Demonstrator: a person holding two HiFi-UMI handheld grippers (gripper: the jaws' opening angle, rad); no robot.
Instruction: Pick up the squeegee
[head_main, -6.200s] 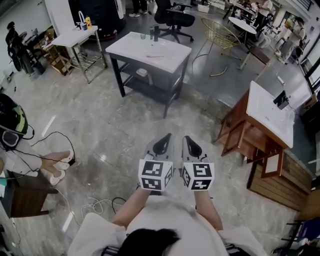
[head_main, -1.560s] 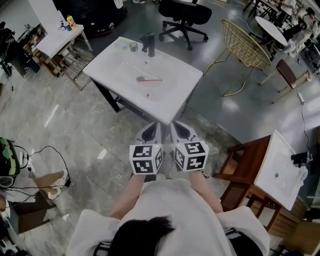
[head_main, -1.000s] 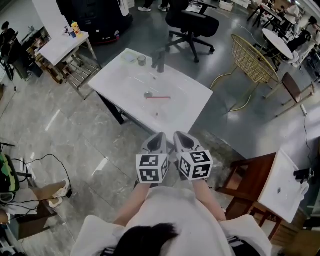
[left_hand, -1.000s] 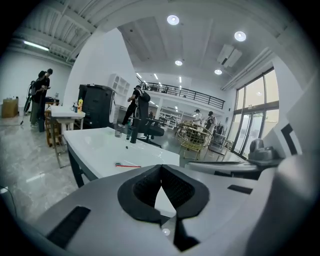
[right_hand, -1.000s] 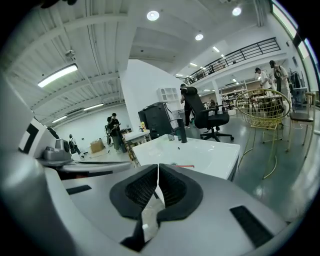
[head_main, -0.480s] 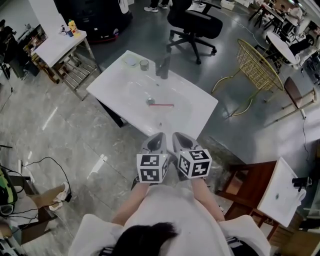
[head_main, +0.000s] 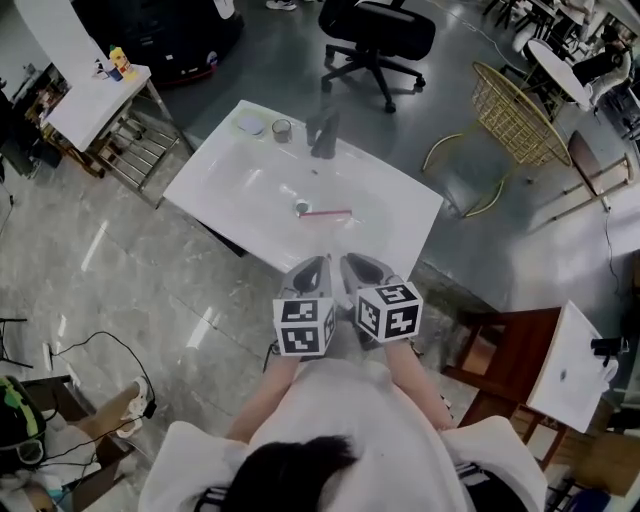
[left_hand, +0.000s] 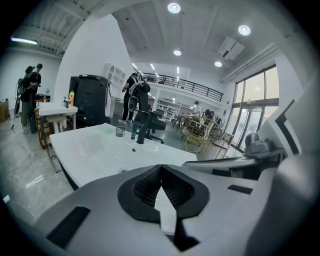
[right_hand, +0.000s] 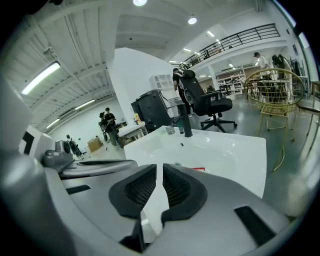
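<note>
The squeegee (head_main: 326, 213) is a thin red-handled tool lying in the basin of a white sink top (head_main: 230, 180), just right of the drain. In the right gripper view a bit of the squeegee (right_hand: 199, 169) shows over the right jaw. My left gripper (head_main: 316, 264) and right gripper (head_main: 352, 262) are held side by side at the sink's near edge, short of the squeegee. The left gripper (left_hand: 161, 170) is shut with nothing in it. The right gripper (right_hand: 160, 172) is shut too, its pads empty.
A dark faucet (head_main: 322, 135) stands at the sink's far side, with a glass (head_main: 281, 129) and a small dish (head_main: 249, 124) to its left. Beyond are a black office chair (head_main: 380, 35) and a gold wire chair (head_main: 515, 105). A wooden stand (head_main: 500, 350) is at the right.
The sink table has come closer to both grippers as the person walks up to it. The grippers stay side by side and shut.
</note>
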